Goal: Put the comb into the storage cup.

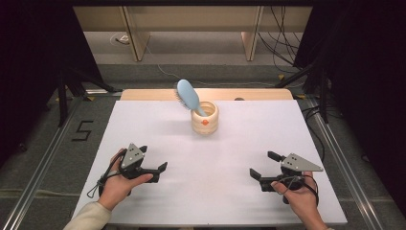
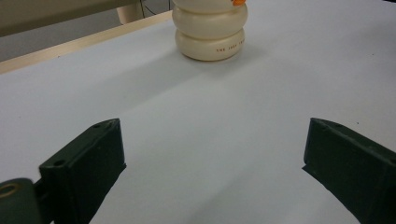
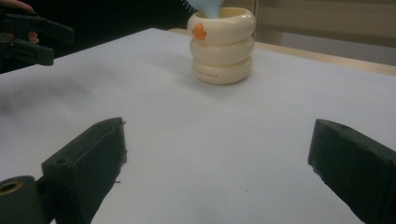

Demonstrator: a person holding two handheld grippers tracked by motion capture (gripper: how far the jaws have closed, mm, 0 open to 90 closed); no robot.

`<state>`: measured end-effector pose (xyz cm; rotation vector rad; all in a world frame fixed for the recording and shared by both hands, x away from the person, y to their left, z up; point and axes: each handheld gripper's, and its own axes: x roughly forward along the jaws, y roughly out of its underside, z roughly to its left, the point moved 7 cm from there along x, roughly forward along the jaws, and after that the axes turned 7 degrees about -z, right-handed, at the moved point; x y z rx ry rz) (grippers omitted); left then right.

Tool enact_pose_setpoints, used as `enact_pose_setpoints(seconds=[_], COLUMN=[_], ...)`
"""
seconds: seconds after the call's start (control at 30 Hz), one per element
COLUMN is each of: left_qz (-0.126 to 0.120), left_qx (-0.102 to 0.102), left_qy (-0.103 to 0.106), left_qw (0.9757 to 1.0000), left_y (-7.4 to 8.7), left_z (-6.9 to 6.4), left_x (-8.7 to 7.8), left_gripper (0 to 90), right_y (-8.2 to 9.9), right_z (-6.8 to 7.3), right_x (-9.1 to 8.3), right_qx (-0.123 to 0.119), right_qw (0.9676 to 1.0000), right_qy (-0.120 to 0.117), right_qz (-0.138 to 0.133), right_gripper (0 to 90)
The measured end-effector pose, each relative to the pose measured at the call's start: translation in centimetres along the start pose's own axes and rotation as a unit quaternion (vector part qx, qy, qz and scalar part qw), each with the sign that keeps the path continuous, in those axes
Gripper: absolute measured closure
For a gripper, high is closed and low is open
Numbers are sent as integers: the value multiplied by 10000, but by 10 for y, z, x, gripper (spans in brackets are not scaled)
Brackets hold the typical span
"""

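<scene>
Counter (image 1: 158, 139) covered in a smooth matte white sheet, a strip of pale wood showing along the far edge. Beyond it, grey floor, light wooden furniture legs and panels, loose cables trailing down at the right, dark curtains on both sides. A black "5" marked on the floor to the left of the counter.

Near the far middle of the counter, a cream holder (image 1: 205, 118) shaped like three stacked rings, glossy, with a small orange mark on the upper ring and a line of tiny dark lettering on the lowest (too small to read). Standing in it, handle down, a light blue hairbrush (image 1: 187, 95), oval head tilted up and to the left, bristles facing left.

Left tongs (image 1: 160, 168) held in the left hand (image 1: 116, 184) at the near left, black jaws spread wide apart with nothing between them, a grey three-cornered plate on top, cable looping off beside the wrist. Cream sleeve at the forearm. In the left gripper view, bare white sheet between the blocky jaws, holder well ahead.

Right tongs (image 1: 262, 165) held in the right hand (image 1: 299, 194) at the near right, jaws likewise wide apart and holding nothing, pointing toward the left tongs. Both well apart from the holder, and from each other.
</scene>
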<state>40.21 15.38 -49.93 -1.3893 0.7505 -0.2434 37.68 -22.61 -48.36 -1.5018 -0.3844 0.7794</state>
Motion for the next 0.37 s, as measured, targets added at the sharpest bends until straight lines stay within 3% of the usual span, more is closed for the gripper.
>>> enact_pose_setpoints(seconds=[0.37], left_qz=[42], left_qx=[31], left_qy=[-19], left_qw=[10000], left_y=[2], left_z=[1], left_x=[1], left_gripper=[48], right_y=[1], right_z=[0], right_x=[1], right_qx=[-11], right_qw=[10000], right_qy=[-9], right_qz=[-3], right_gripper=[53])
